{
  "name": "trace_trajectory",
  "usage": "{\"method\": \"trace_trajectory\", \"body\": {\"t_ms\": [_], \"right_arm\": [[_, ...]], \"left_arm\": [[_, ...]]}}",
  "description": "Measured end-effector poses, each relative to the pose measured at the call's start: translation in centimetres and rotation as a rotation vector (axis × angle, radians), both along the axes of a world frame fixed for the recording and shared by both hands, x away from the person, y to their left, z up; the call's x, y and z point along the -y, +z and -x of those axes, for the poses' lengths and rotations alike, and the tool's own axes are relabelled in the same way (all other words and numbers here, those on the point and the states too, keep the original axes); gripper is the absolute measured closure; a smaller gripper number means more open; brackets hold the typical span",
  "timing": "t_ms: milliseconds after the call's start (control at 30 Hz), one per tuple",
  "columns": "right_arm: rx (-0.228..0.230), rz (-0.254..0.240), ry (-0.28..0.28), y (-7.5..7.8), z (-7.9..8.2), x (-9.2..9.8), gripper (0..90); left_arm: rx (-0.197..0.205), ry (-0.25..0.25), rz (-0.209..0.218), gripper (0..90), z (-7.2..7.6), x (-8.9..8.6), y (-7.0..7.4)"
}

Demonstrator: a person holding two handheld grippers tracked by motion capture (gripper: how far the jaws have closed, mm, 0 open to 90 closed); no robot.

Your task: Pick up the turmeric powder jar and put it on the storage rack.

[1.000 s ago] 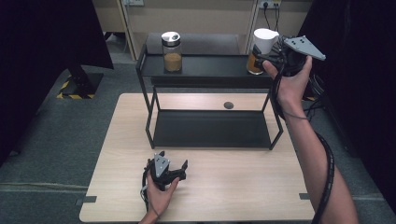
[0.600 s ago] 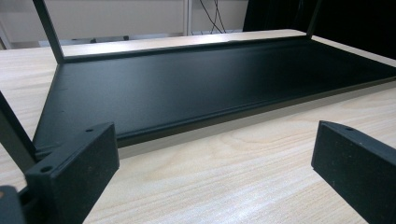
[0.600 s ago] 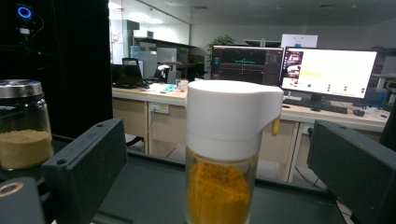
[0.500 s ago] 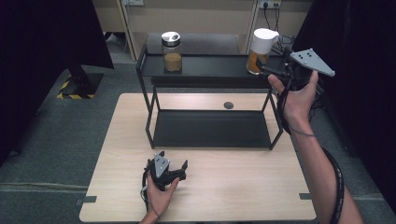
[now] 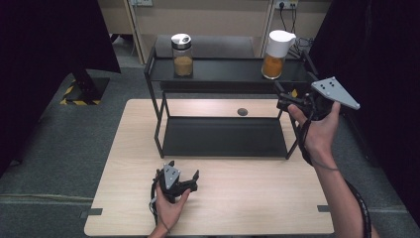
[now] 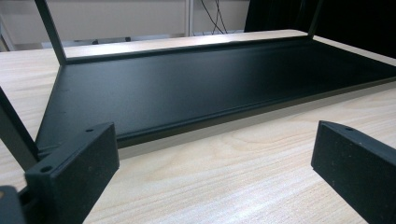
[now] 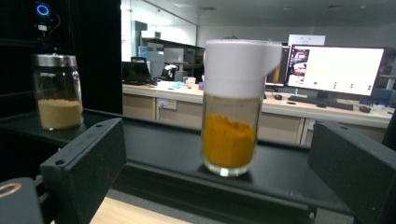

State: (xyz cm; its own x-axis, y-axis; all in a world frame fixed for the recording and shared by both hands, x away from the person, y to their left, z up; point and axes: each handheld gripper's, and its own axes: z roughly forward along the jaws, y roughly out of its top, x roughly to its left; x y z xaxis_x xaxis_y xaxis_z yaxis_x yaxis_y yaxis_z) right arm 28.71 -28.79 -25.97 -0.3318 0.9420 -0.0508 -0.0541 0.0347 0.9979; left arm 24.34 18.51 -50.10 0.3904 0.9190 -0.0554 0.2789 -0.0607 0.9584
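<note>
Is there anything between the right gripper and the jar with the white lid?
No. In the right gripper view the gap between right gripper and white-lidded jar is bare, only the shelf edge below.

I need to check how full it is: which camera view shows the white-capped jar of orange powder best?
The right gripper view: the white-capped jar stands close and centred, its orange powder level clear through the glass. In the high view the jar is small and far off, at the right end of the rack's top shelf. The left gripper view faces the bottom shelf.
</note>
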Motion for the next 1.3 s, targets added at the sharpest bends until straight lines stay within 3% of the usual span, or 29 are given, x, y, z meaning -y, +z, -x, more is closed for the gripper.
{"method": "trace_trajectory", "body": {"t_ms": [667, 1300], "right_arm": [[0.010, 0.025, -0.002, -5.3, 3.0, 0.6, 3.7], [-0.057, 0.010, -0.007, -12.9, 4.7, 0.7, 3.3]], "left_arm": [[0.005, 0.003, 0.002, 0.0, 0.1, 0.0, -0.1], [0.007, 0.002, 0.000, 0.0, 0.2, 0.0, -0.1]]}}
